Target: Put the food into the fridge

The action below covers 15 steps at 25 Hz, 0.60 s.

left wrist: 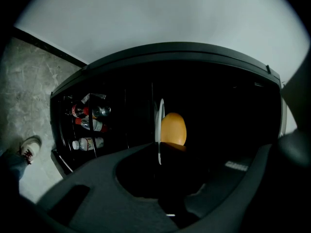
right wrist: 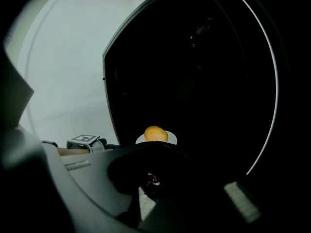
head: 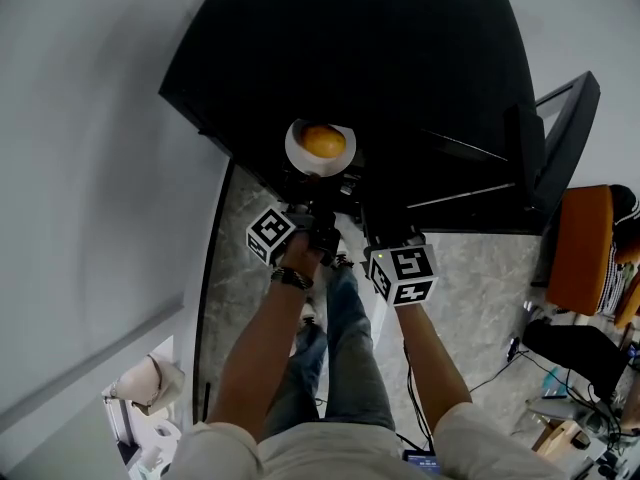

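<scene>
orange [head: 324, 141]: sits on a white plate [head: 295, 154], held up in the air just in front of the fridge [head: 380, 68], not yet inside it.
plate: level in the head view. it shows edge-on in the left gripper view, with the orange on one face.
left gripper [left wrist: 160, 152]: clenched on the plate's rim, which runs straight into the meeting jaws. the gripper is rolled on its side, with its marker cube below and left of the plate in the head view.
right gripper [right wrist: 155, 145]: jaws drawn together with nothing between them, tips just under the plate's near rim. it is too dark to tell whether they touch it.
fridge: black and very dark inside, so no shelf can be made out behind the plate.
bottles [left wrist: 90, 125]: several lie in a dark rack at the fridge's edge nearest the floor.
floor [head: 470, 268]: grey and marbled, under the person's legs.
wall [head: 100, 168]: pale and plain, beside the fridge.
shoe [left wrist: 29, 147]: light-coloured, on the floor at the edge of the left gripper view.
</scene>
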Motion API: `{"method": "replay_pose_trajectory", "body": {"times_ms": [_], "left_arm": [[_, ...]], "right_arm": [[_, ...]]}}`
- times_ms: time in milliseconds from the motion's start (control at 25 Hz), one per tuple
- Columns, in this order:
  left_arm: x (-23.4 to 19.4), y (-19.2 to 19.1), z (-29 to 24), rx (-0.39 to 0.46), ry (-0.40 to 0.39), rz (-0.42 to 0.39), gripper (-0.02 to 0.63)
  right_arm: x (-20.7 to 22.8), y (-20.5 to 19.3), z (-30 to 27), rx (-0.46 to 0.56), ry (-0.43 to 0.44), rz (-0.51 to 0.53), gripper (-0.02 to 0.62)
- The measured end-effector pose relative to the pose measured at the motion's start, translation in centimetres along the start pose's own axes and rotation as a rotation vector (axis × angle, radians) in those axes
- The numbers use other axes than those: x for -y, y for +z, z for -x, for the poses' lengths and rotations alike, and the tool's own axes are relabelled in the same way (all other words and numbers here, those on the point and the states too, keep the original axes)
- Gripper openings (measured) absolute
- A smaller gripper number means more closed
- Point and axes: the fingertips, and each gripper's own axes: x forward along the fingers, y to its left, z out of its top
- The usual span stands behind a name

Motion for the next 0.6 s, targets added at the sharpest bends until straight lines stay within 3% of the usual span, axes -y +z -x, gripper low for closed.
{"method": "replay_pose_trajectory", "body": {"times_ms": [600], "left_arm": [[0.5,2.2,-2.3,0.065,-0.006,-0.021,0.012]], "right_arm": [[0.6,-0.6,0.0,-0.030,0.005,0.049,0.006]]}}
